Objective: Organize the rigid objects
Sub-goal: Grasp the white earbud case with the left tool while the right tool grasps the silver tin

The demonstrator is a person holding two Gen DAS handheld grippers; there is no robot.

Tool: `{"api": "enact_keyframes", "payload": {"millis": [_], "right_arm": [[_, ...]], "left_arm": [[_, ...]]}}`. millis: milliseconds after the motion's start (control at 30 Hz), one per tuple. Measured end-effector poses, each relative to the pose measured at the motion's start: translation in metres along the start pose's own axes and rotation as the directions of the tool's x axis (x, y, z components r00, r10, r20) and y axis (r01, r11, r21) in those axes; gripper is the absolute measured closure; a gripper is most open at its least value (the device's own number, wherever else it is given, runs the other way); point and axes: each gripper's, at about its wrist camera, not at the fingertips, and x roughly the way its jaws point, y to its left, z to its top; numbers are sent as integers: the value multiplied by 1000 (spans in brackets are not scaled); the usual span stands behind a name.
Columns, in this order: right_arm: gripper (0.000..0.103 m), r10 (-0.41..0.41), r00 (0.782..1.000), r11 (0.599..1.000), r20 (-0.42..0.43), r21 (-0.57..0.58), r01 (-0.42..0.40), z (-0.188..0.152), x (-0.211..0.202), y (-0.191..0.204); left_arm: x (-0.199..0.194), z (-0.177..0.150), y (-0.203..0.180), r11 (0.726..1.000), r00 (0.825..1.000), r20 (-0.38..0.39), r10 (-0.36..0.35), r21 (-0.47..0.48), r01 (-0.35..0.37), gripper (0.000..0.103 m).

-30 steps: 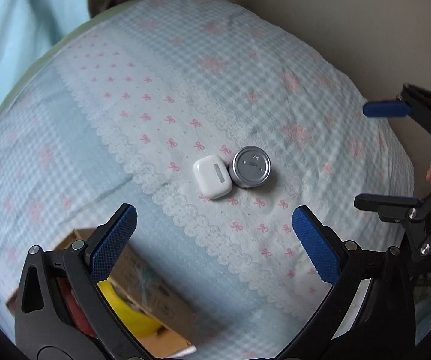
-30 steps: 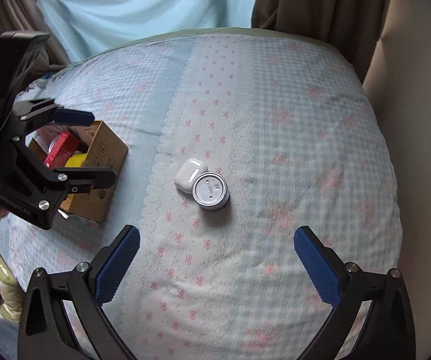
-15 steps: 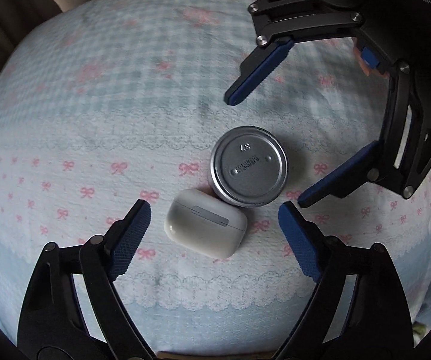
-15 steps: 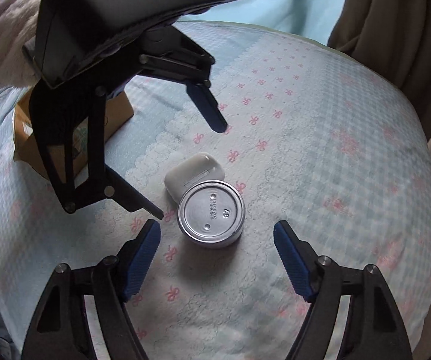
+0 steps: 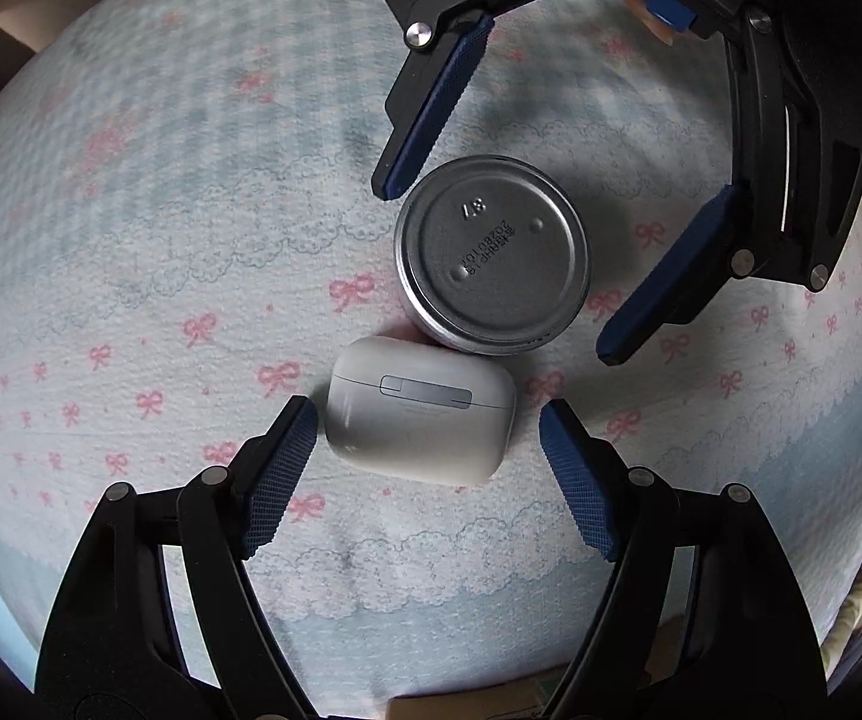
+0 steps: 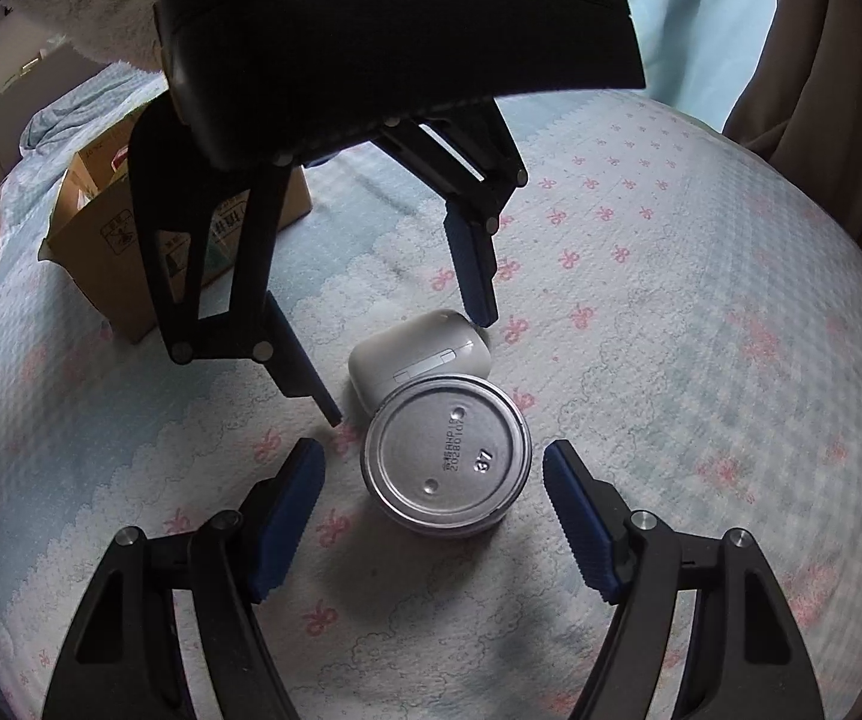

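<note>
Bow-printed bedding (image 6: pixel 700 240) is carrying a silver tin can (image 6: pixel 447 456) touching a white earbud case (image 6: pixel 419 360) on its far side. Left gripper (image 5: pixel 425 456) is straddling the case, right gripper (image 6: pixel 433 516) the can, both released. Nothing is lifted yet; the cardboard box (image 6: pixel 101 240) at far left is sitting half hidden.

Opposed close downward wrist views, sharing can (image 5: pixel 492 256) and earbud case (image 6: pixel 420 357).

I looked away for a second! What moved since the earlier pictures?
Both claws came down close: the left claw now straddles the white case, the right claw straddles the can. Both are open, holding nothing. Case and can stayed put, side by side.
</note>
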Motion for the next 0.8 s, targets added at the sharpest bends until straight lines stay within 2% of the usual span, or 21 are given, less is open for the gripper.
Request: {"api": "enact_keyframes", "payload": {"millis": [67, 200, 267, 367, 433, 467, 500, 800], "right_arm": [[40, 5, 1000, 1000, 1, -4, -5, 0, 4, 0], [43, -8, 1000, 1000, 10, -20, 8, -1, 10, 3], [44, -11, 1000, 1000, 21, -13, 12, -2, 9, 1], [52, -24, 999, 1000, 23, -18, 24, -1, 11, 2], [52, -37, 999, 999, 29, -28, 38, 0, 12, 6], [52, -45, 998, 998, 32, -34, 47, -2, 9, 12], [52, -51, 998, 998, 33, -36, 52, -2, 9, 14], [53, -72, 997, 997, 38, 24, 71, -17, -4, 20]], "left_arm": [[0, 1, -1, 1000, 1000, -3, -1, 3, 1, 29], [5, 11, 2, 1000, 1000, -29, 0, 9, 0, 29], [6, 16, 2, 1000, 1000, -17, -3, 22, 3, 29], [9, 19, 0, 998, 1000, -16, 11, 58, -10, 31], [8, 16, -2, 997, 1000, -3, 16, 70, -16, 35], [6, 16, -1, 997, 1000, 1, 17, 70, -17, 43], [4, 15, -4, 997, 1000, 5, 19, 73, -19, 45], [-10, 24, -10, 997, 998, 1, 55, 52, -55, 46]]}}
